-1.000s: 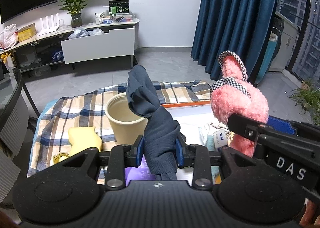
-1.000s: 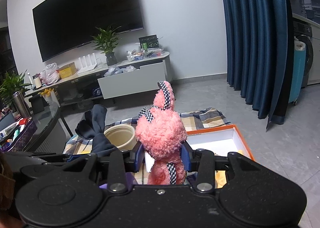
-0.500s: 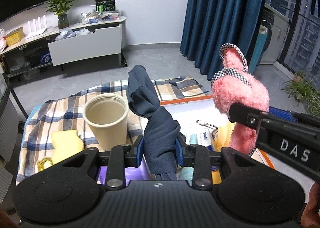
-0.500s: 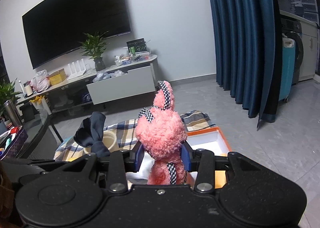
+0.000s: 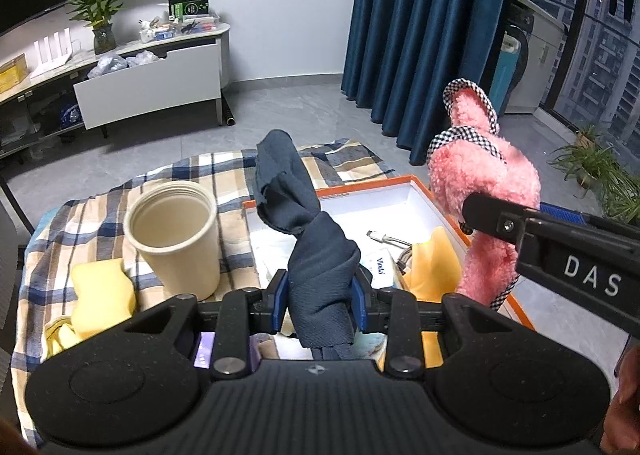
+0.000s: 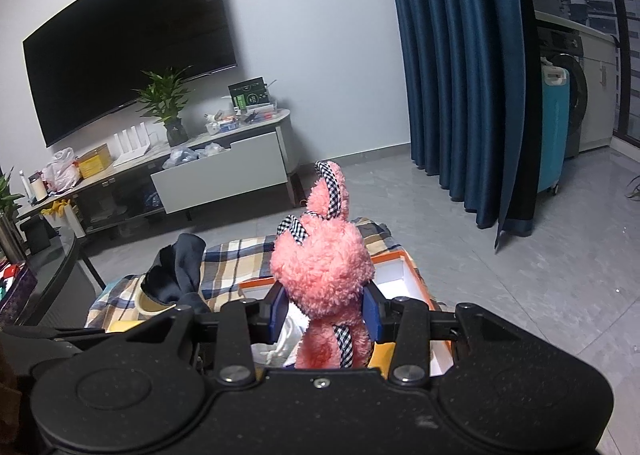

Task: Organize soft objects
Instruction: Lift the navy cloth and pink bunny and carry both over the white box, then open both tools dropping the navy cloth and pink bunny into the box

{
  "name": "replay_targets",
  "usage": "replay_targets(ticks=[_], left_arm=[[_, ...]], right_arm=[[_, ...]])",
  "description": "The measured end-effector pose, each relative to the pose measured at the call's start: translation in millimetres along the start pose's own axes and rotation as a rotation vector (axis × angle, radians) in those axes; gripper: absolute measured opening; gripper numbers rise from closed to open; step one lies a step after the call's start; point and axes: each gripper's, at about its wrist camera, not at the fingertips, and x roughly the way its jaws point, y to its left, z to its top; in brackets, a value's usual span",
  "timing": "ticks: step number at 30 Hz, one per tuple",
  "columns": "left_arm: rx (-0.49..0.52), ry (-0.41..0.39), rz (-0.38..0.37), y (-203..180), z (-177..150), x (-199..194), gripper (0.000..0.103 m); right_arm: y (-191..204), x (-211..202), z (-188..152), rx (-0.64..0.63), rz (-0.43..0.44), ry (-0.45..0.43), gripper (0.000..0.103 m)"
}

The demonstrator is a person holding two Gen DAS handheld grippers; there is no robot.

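The left gripper (image 5: 320, 301) clamps a twisted dark navy cloth (image 5: 308, 231) standing upright; the right gripper (image 6: 325, 311) clamps a fluffy pink plush rabbit (image 6: 324, 267), ears up, apparently over the orange-rimmed white box (image 5: 416, 191).

Living room: television (image 6: 128, 43), curtains (image 6: 460, 67)

Your left gripper (image 5: 320, 305) is hiding the bottom end of the dark blue cloth (image 5: 308, 227), so you are not seeing how far it hangs down. The cloth is covering part of the inside of the orange box (image 5: 404, 180). The near edge of the box is going out of sight behind the gripper's black body. The pink plush rabbit (image 6: 324, 275) is showing you only its back, and your right gripper (image 6: 325, 311) is hiding its feet. The small packet (image 5: 380, 270) in the box has print too small to read. The cream cup (image 6: 154, 305) is peeking out only a little behind the cloth in the right wrist view.
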Motion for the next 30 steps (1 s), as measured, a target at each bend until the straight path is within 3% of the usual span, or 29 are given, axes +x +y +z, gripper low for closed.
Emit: replay_targets(ticks=[30], left_arm=[[0.062,0.062,-0.073,-35.9,1.6,31.6,0.034]], right_arm=[[-25.0,24.5,-2.7,0.029,-0.053,0.031,0.05]])
